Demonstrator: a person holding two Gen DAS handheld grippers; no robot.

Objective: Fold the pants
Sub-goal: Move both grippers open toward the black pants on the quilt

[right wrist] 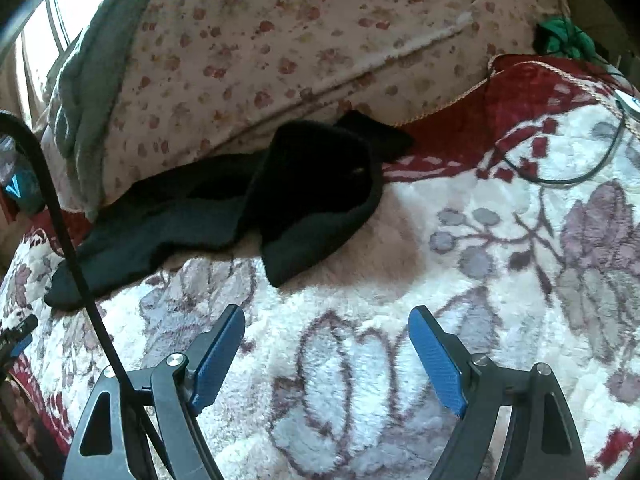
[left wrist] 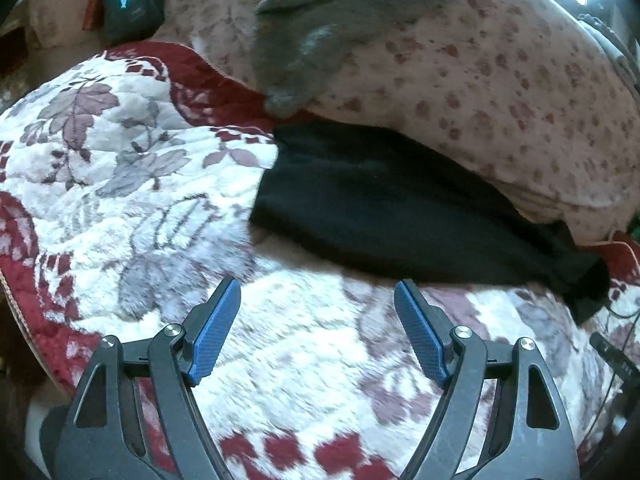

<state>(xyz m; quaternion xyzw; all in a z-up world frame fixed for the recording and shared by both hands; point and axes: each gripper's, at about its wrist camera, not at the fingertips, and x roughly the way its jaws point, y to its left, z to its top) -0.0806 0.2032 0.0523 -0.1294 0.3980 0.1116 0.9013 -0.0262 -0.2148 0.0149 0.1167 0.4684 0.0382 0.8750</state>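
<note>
So the black fleecy pants (left wrist: 400, 208) are lying in a long strip across the middle of both frames, on the plush white-and-maroon floral blanket (left wrist: 140, 184), back edge tucked against the pale pink flower-print pillow (left wrist: 500, 92). In the right wrist view one end (right wrist: 316, 196) is already doubled over on itself, so I'd guess we're mid-fold or barely started. Left gripper (left wrist: 318, 300) and right gripper (right wrist: 326, 328) both hover just short of the fabric, blue pads spread wide, nothing in them. Next move probably needs each one pinching an end, then bringing them together.
</note>
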